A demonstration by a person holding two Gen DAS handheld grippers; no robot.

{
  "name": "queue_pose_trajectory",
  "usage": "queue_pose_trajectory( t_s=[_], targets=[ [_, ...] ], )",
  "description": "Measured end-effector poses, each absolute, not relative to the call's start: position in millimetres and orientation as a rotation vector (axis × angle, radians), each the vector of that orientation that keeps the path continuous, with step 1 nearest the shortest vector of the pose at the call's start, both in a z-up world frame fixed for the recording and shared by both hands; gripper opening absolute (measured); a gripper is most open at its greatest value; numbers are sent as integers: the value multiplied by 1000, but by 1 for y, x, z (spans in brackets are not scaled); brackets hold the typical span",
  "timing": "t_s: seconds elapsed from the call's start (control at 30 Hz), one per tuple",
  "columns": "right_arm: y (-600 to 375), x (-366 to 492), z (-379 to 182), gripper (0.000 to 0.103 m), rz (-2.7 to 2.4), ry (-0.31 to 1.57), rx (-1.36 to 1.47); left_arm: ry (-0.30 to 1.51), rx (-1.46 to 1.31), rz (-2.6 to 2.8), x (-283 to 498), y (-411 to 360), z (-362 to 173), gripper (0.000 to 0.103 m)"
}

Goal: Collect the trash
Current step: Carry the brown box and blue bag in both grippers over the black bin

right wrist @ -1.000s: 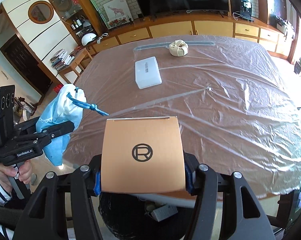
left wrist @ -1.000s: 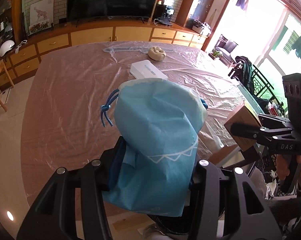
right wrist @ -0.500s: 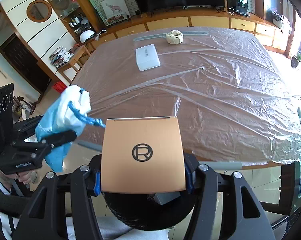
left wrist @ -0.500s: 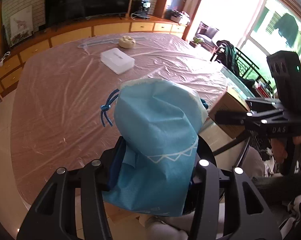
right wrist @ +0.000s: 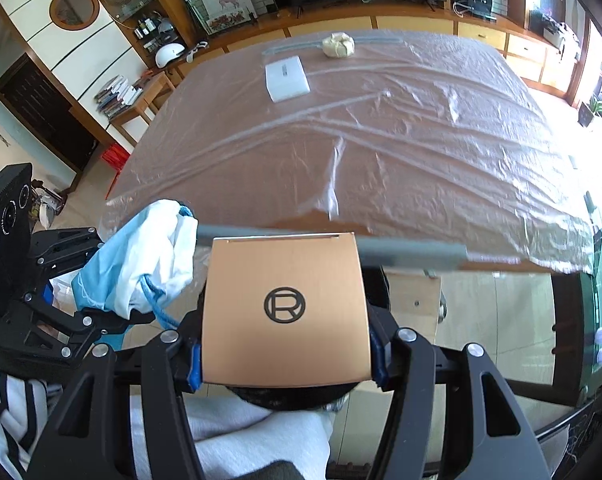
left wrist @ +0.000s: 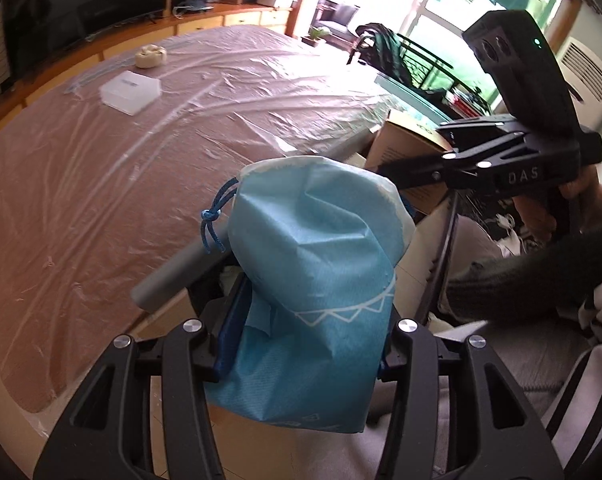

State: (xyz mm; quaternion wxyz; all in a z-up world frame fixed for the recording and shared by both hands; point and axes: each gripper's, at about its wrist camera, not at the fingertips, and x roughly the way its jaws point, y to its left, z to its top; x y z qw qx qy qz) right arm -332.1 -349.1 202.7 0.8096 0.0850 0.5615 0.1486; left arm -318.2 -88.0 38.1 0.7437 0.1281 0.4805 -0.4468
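Note:
My left gripper [left wrist: 301, 344] is shut on a light blue drawstring bag [left wrist: 313, 280], held off the near edge of the table. The same blue bag [right wrist: 141, 264] shows at the left of the right wrist view, in the left gripper [right wrist: 97, 316]. My right gripper [right wrist: 285, 356] is shut on a brown cardboard box [right wrist: 285, 312] with a round R logo, also off the table's near edge. That cardboard box [left wrist: 405, 152] and the right gripper [left wrist: 409, 178] appear at the right of the left wrist view. A dark round opening shows just below the box; what it is I cannot tell.
The big table [right wrist: 401, 140] is covered in clear plastic film. A white flat box [right wrist: 287, 80] and a cream lump [right wrist: 339, 45] lie at its far side. A grey bar [right wrist: 413, 250] runs along the near edge. A person's striped sleeve [right wrist: 9, 408] is at lower left.
Both grippers have drawn back off the table's near edge with their loads, and the left one has rolled. The grey bar and floor now show beneath them.

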Motion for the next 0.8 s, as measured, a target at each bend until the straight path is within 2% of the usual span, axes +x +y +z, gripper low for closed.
queue_pose_trajectory(
  t_s=[0.37, 0.8],
  targets=[
    [-348, -351, 169, 57, 280, 1297, 180, 1262, 305, -1002, -313, -105, -19, 51],
    [-338, -338, 133, 57, 233, 1353, 188, 1312, 346, -909, -302, -115, -48, 51]
  ],
)
